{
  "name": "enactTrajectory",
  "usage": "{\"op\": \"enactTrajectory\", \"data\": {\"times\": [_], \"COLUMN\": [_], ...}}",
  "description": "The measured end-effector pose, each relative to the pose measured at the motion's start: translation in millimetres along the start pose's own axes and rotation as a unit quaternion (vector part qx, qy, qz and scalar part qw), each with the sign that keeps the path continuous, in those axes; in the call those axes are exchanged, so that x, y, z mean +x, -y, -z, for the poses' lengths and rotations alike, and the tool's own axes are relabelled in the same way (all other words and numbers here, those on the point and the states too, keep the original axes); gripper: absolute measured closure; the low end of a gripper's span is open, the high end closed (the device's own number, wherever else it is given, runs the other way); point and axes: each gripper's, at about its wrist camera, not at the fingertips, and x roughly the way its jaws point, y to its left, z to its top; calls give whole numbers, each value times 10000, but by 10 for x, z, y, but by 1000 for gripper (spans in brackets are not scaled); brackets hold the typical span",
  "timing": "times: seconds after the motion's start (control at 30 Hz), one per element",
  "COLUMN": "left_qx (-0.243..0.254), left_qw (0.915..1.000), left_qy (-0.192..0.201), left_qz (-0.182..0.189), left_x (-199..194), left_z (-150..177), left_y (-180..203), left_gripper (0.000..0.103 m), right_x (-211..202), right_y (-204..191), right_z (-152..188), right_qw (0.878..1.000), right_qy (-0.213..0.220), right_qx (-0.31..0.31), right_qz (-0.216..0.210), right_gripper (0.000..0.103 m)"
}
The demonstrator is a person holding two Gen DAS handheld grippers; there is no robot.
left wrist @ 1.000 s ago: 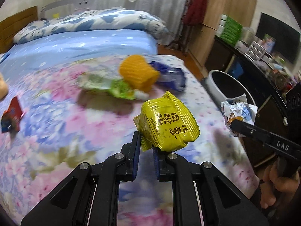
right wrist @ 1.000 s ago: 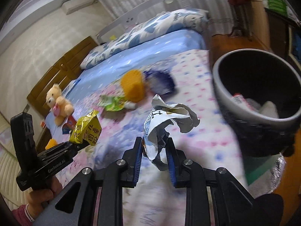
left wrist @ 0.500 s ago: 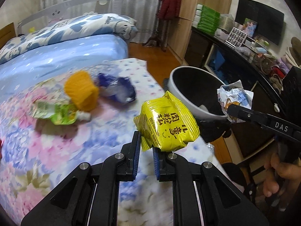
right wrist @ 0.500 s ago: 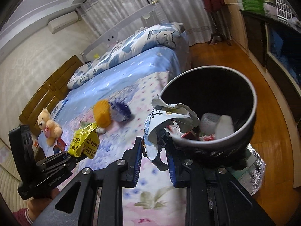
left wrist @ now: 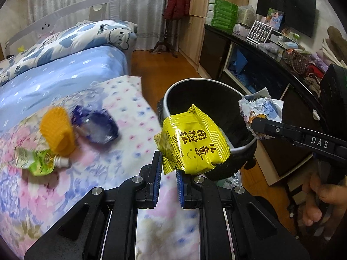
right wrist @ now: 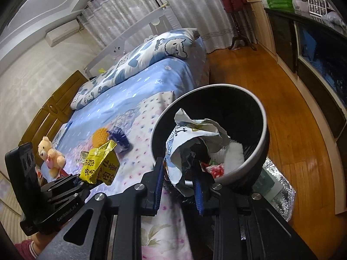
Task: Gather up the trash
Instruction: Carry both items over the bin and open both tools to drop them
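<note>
Bedroom with a wooden floor: seen from the left wrist, a bed under a floral blanket fills the left side, and a round black trash bin stands on the floor just beside the bed's edge. The left gripper has its fingers clamped on the lower corner of a yellow snack packet, which hangs in front of the bin's near rim. On the bed, left of the bin, lie a purple wrapper, an orange ribbed cup on its side touching it, and a green pouch just below the cup. Right of the bin, the right gripper pinches a crumpled white wrapper over the bin's far rim.

From the right wrist, the right gripper has its fingers closed on the crumpled white wrapper, held above the bin's open mouth; red and white trash already lies inside. Left of the bin, the left gripper holds the yellow packet over the blanket. Further left of the bin, a teddy bear sits on the bed.
</note>
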Motion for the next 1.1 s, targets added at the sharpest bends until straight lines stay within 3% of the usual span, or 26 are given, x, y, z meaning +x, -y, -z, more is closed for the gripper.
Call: {"op": "enactTrajectory", "data": {"times": [0.77, 0.8, 0.87, 0.97, 1.1], "left_qx": [487, 472, 478, 530, 424], "left_qw": [9982, 9982, 9980, 9979, 9985], "left_qy": [-334, -371, -417, -372, -352], "left_qz": [-27, -10, -20, -52, -50], "left_x": [671, 698, 732, 704, 626], "left_z": [-512, -527, -542, -518, -439], "left_y": [343, 351, 358, 376, 340], "left_gripper": [89, 88, 75, 63, 59], "right_x": [419, 434, 462, 462, 381], "right_y": [480, 498, 533, 582, 603], "right_z": [-390, -400, -421, -437, -439], "right_qw": [9980, 9978, 9974, 9968, 9972], "right_qy": [-597, -622, -681, -715, -623], "right_qx": [185, 194, 228, 313, 378], "right_qz": [106, 111, 109, 150, 142], "right_gripper": [75, 74, 73, 64, 57]}}
